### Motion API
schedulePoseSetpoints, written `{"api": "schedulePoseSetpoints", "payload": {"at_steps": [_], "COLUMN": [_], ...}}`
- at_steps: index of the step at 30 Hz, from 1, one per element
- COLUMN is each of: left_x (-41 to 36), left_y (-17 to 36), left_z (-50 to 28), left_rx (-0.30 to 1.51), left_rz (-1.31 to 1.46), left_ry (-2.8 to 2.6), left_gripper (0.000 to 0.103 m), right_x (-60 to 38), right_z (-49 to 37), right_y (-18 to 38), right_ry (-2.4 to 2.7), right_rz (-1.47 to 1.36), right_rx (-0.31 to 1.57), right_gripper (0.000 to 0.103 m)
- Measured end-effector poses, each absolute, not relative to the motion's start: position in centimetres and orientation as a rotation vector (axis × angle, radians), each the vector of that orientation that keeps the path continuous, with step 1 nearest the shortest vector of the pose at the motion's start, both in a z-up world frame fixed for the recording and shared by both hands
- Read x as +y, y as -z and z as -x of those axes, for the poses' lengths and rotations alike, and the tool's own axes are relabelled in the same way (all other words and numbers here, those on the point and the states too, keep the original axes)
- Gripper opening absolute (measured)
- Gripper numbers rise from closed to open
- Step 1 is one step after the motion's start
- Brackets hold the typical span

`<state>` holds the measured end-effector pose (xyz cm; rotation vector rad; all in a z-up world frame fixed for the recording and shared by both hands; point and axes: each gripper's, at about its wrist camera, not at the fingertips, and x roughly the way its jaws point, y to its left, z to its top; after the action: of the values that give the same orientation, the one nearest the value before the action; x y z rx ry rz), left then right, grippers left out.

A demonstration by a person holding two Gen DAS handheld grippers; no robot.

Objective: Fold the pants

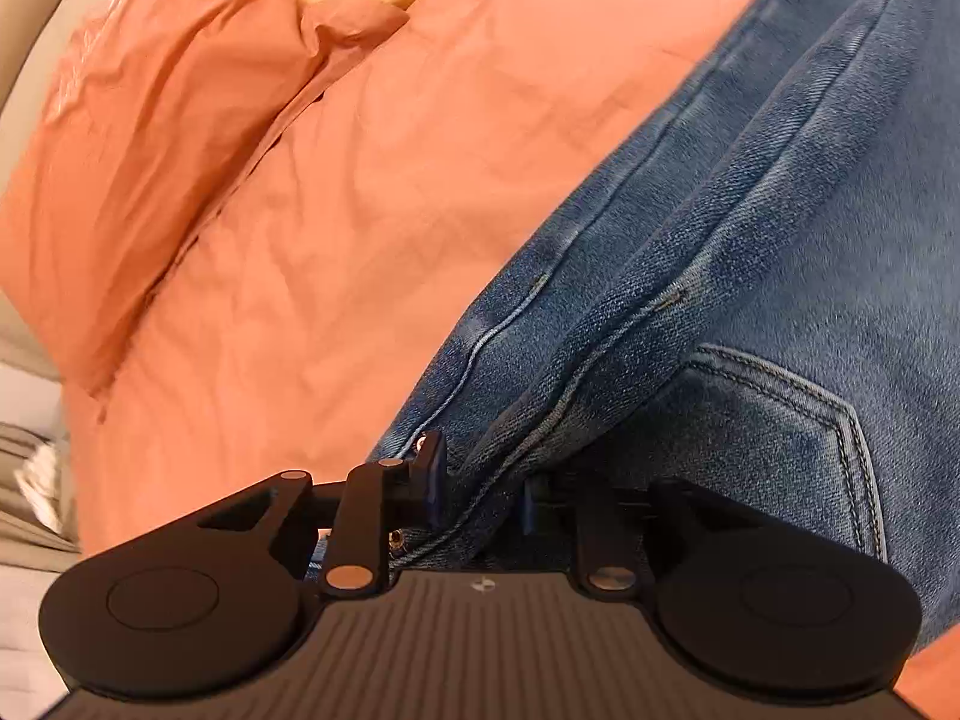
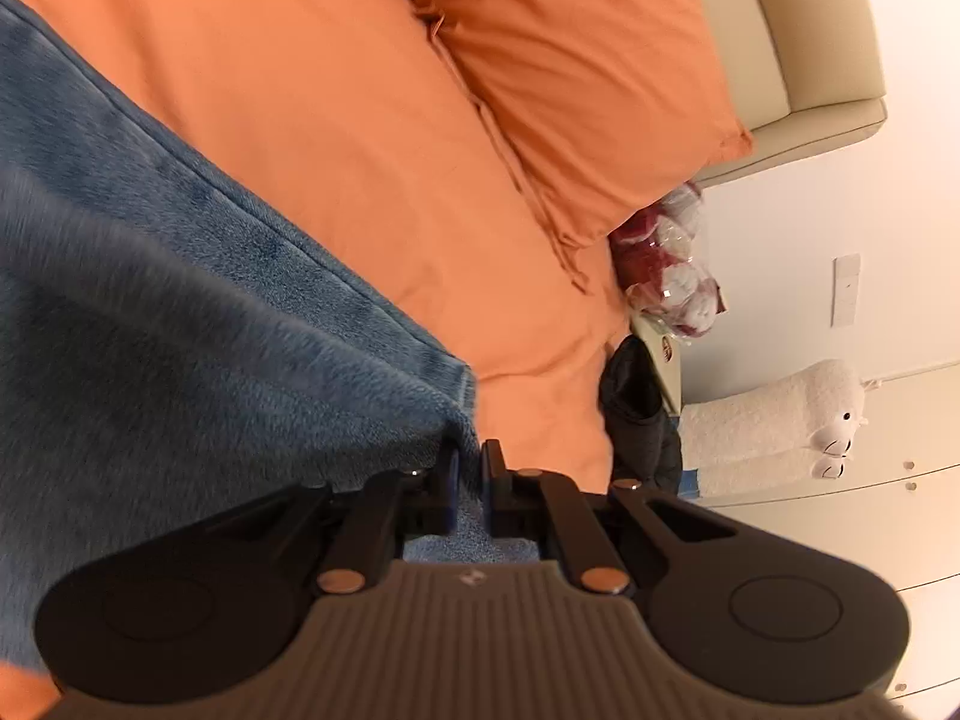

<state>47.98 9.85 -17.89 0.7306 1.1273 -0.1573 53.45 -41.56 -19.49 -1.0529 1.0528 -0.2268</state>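
Observation:
Blue denim pants (image 1: pixel 750 252) lie on an orange bedsheet (image 1: pixel 372 192), stretching up to the right in the left wrist view, a back pocket (image 1: pixel 798 444) showing. My left gripper (image 1: pixel 480 483) is shut on the bunched waist end of the pants. In the right wrist view the pants (image 2: pixel 150 312) fill the left side, blurred. My right gripper (image 2: pixel 471 474) is shut on their hem corner over the orange sheet (image 2: pixel 336 138).
Orange pillows (image 1: pixel 150 138) (image 2: pixel 576 78) lie at the head of the bed against a beige headboard (image 2: pixel 792 30). A nightstand with a red and white bag (image 2: pixel 666 264), a dark item (image 2: pixel 636 414) and a white plush toy (image 2: pixel 792 420) stand beside the bed.

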Motion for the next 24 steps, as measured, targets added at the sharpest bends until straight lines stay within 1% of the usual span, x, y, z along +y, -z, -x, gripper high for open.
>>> {"api": "schedulePoseSetpoints", "payload": {"at_steps": [4,6,8,11,14,17,19,21,22,23,24], "left_x": [11.1,11.9,12.4,12.4,12.0,12.5,12.8,12.5,12.4,12.5,12.7], "left_y": [15.3,13.0,12.0,13.8,15.7,16.0,15.8,15.7,15.5,15.0,14.5], "left_z": [-46.7,-46.5,-47.7,-49.5,-50.3,-50.4,-50.4,-50.4,-50.2,-50.1,-50.4], "left_rx": [1.07,1.042,1.06,1.157,1.196,1.194,1.201,1.198,1.191,1.173,1.164], "left_rz": [-0.64,-0.564,-0.515,-0.535,-0.547,-0.53,-0.515,-0.55,-0.569,-0.567,-0.544], "left_ry": [0.148,0.142,0.155,0.162,0.154,0.156,0.176,0.184,0.159,0.144,0.147], "left_gripper": [0.027,0.027,0.027,0.027,0.029,0.037,0.038,0.044,0.07,0.089,0.089], "right_x": [-41.9,-42.2,-42.5,-41.4,-40.7,-40.7,-40.8,-40.7,-40.7,-40.6,-40.4], "right_z": [-54.1,-55.1,-56.3,-57.5,-58.1,-58.5,-58.8,-58.9,-58.9,-58.8,-58.7], "right_y": [19.8,18.6,18.0,19.5,20.9,21.8,22.2,22.4,22.3,22.1,21.8], "right_ry": [0.222,0.238,0.255,0.263,0.294,0.295,0.294,0.3,0.303,0.304,0.301], "right_rz": [1.062,0.985,0.914,0.948,0.958,0.955,0.951,0.956,0.959,0.964,0.97], "right_rx": [1.066,1.072,1.092,1.1,1.088,1.091,1.104,1.106,1.105,1.099,1.087], "right_gripper": [0.0,0.0,0.0,0.0,0.0,0.0,0.001,0.001,0.002,0.011,0.02]}}
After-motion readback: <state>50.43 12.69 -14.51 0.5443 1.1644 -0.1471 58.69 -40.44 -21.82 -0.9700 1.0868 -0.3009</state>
